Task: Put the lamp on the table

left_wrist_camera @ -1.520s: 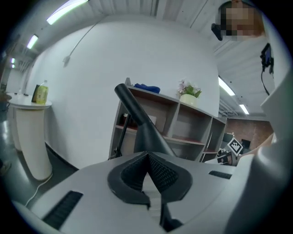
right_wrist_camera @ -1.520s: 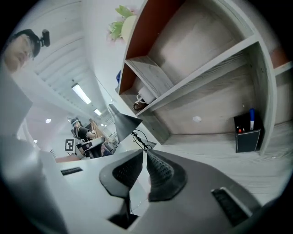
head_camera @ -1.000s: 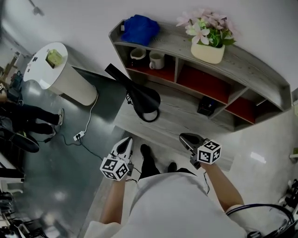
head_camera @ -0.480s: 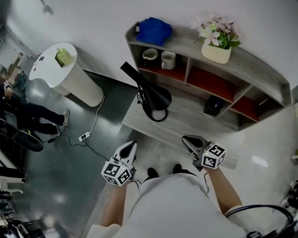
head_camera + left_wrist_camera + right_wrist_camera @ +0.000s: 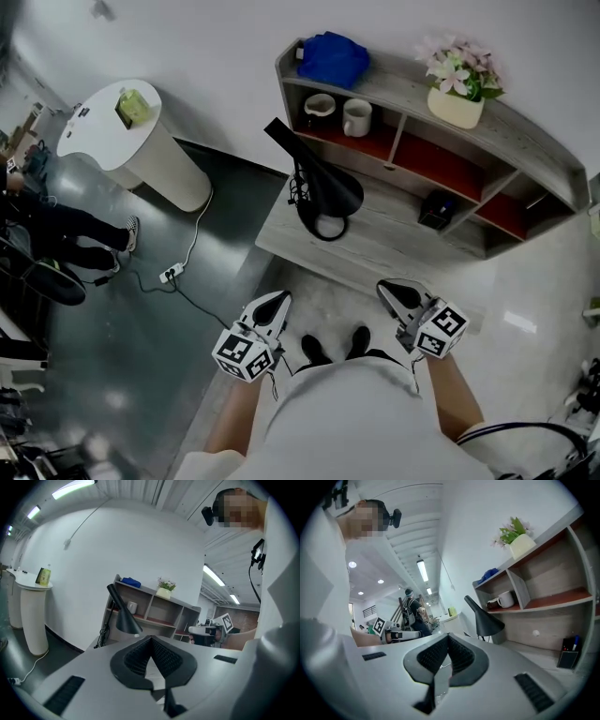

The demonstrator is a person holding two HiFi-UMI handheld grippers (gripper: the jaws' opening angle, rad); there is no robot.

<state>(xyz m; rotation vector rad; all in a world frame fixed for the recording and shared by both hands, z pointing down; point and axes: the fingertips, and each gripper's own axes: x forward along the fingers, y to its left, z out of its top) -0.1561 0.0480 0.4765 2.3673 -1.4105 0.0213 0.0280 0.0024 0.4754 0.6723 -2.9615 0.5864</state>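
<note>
The black cone-shade lamp (image 5: pixel 323 192) stands on the left end of the low grey wooden table (image 5: pixel 394 253), its cord bunched behind it. My left gripper (image 5: pixel 278 300) and right gripper (image 5: pixel 387 287) are both shut and hold nothing. They hover over the floor in front of the table, well short of the lamp. In the left gripper view the lamp (image 5: pixel 123 616) shows ahead beyond the closed left gripper (image 5: pixel 151 641). The right gripper view shows the lamp (image 5: pixel 485 618) beyond the closed right gripper (image 5: pixel 447 639).
The shelf unit behind the table carries a blue cloth (image 5: pixel 333 58), two mugs (image 5: pixel 356 117), a flower pot (image 5: pixel 457 94) and a pen holder (image 5: pixel 436 208). A white round pedestal (image 5: pixel 131 141) stands at the left, with a floor cable and plug strip (image 5: pixel 169 274). A person (image 5: pixel 56 225) is at the far left.
Table, lamp and shelf now sit farther right and higher in the head view. Both grippers have drawn back and lower, closer to the body.
</note>
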